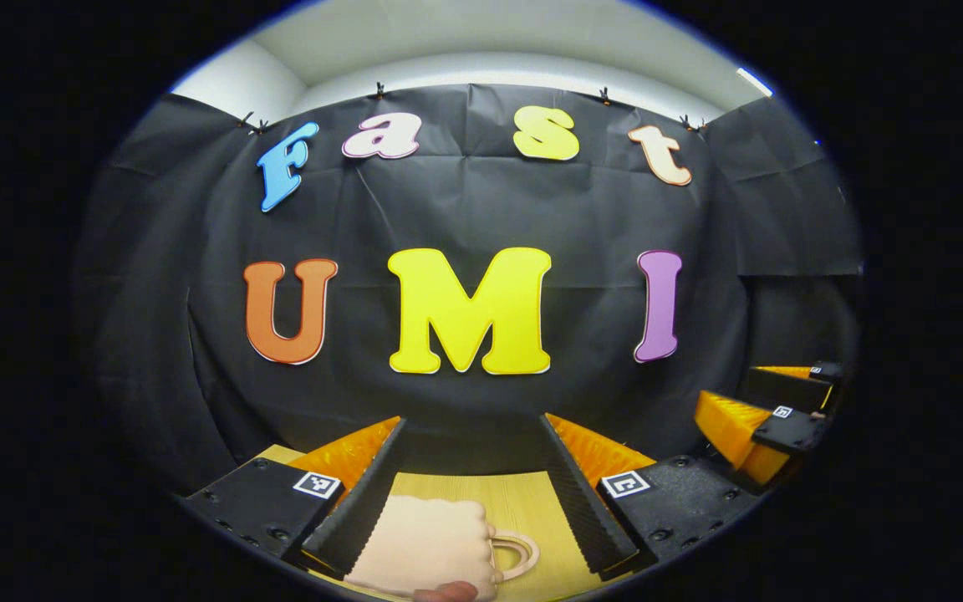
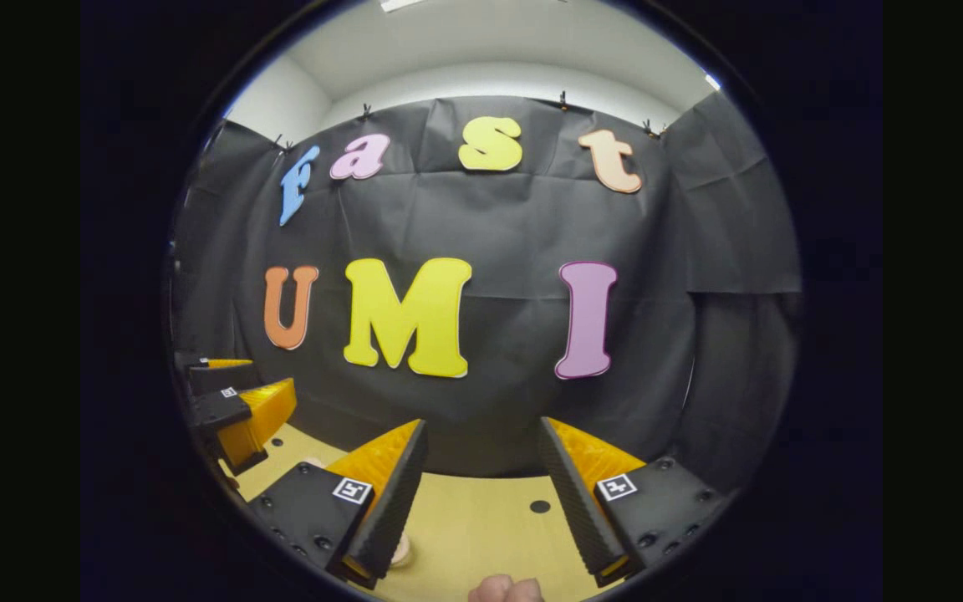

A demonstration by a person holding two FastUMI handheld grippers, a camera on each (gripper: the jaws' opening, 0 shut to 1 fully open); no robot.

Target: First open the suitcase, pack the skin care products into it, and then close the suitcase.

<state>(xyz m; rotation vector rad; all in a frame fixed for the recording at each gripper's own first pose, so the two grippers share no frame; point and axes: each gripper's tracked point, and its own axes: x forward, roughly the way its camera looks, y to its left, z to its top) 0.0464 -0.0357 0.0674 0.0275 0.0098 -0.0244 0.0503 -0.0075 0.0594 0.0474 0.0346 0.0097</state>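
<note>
Small beige suitcase (image 1: 427, 548) closed on wooden counter (image 1: 523, 502), lying below and between fingers of left claw (image 1: 473, 493), fingers apart. Right claw (image 2: 481, 497) also apart, empty. Suitcase looks light, padded-soft; likely best hold is loop handle (image 1: 517, 553) or lid edge.

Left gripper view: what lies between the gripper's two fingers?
A small beige suitcase with a loop handle lies on the wooden table, between the open left gripper fingers, nearer one finger.
</note>
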